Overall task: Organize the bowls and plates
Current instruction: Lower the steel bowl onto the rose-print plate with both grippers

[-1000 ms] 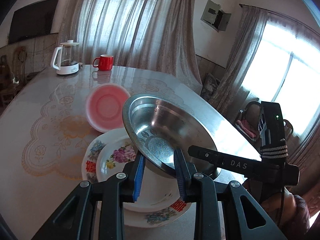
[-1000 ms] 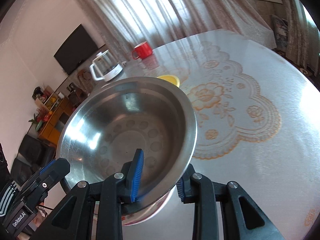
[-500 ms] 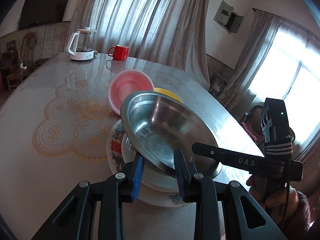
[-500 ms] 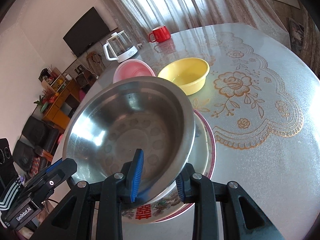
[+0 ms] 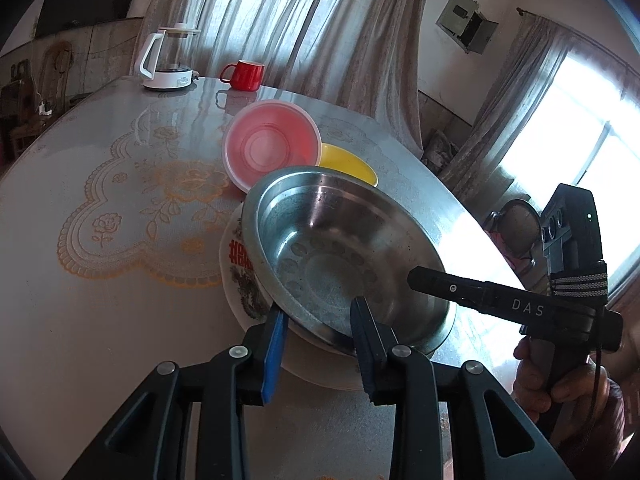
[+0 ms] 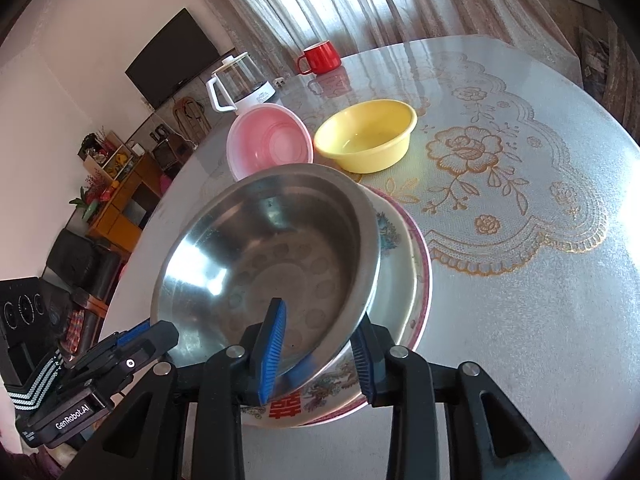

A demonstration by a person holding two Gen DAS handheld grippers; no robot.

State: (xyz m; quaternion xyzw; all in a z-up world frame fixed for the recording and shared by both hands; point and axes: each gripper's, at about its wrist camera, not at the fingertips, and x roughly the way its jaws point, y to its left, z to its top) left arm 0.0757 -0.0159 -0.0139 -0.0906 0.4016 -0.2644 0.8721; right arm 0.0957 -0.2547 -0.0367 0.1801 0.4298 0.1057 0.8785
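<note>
A steel bowl sits low over a stack of flowered plates. My left gripper is shut on the steel bowl's near rim. My right gripper is shut on the opposite rim, and its finger shows in the left wrist view. A pink bowl leans tilted behind the stack. A yellow bowl stands beside it.
A red mug and a glass kettle on a white base stand at the table's far side. The round table has a lace-pattern cover. Curtains and a window are behind.
Both grippers have lowered the steel bowl toward the plate stack. The views pulled back, and the pink and yellow bowls came into fuller view.
</note>
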